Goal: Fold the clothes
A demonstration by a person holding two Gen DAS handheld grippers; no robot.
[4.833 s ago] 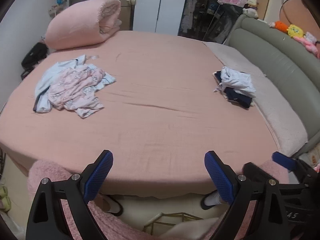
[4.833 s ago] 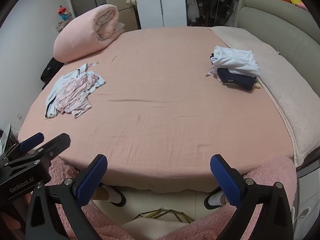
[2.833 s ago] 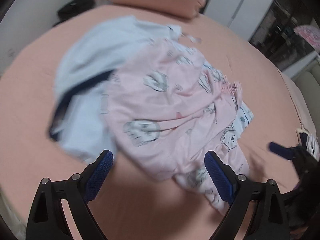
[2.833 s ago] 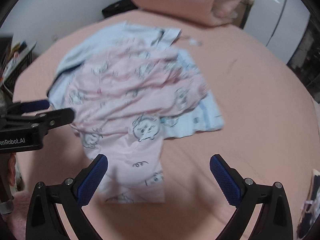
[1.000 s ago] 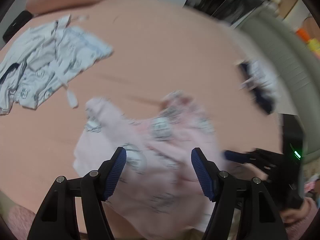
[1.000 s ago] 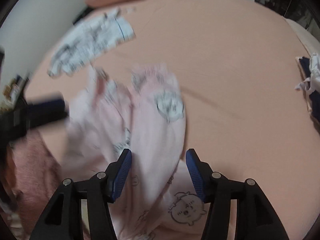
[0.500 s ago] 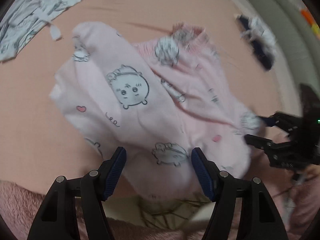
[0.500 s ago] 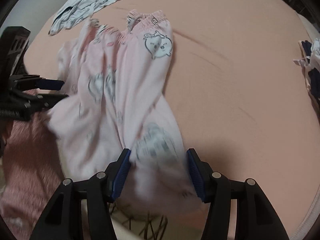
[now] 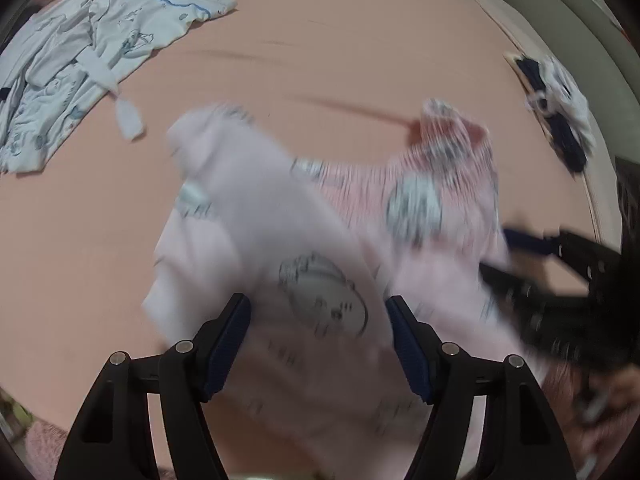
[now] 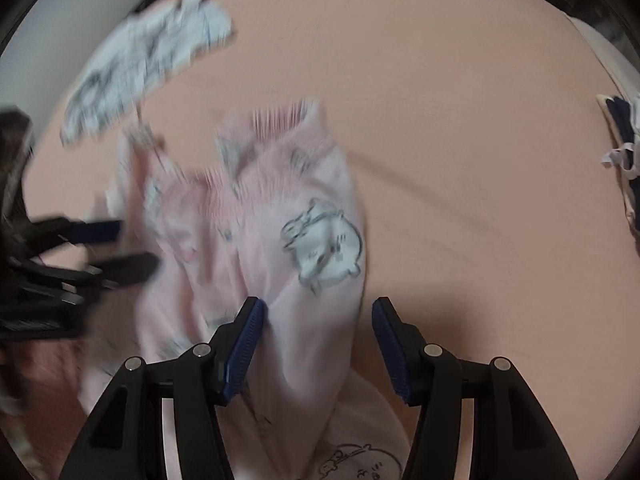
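Observation:
A pair of pink pajama pants [image 9: 304,240] with cartoon prints hangs over the pink bed sheet [image 9: 320,40], blurred by motion. My left gripper [image 9: 318,340] is partly closed with the pants' cloth running between its blue pads. My right gripper [image 10: 318,344] is likewise partly closed with the pants [image 10: 280,220] between its pads. The waistband points away from me. Each gripper shows in the other's view, the right one [image 9: 540,264] and the left one [image 10: 80,248], beside the pants.
A light blue printed garment [image 9: 80,60] lies crumpled at the far left of the bed; it also shows in the right wrist view [image 10: 148,64]. A stack of folded white and navy clothes [image 9: 560,100] sits at the right by the grey headboard [image 9: 560,12].
Both grippers picked the pink pants off the left pile and carried them toward the bed's near edge. Over the last second the pants swing and spread between the grippers.

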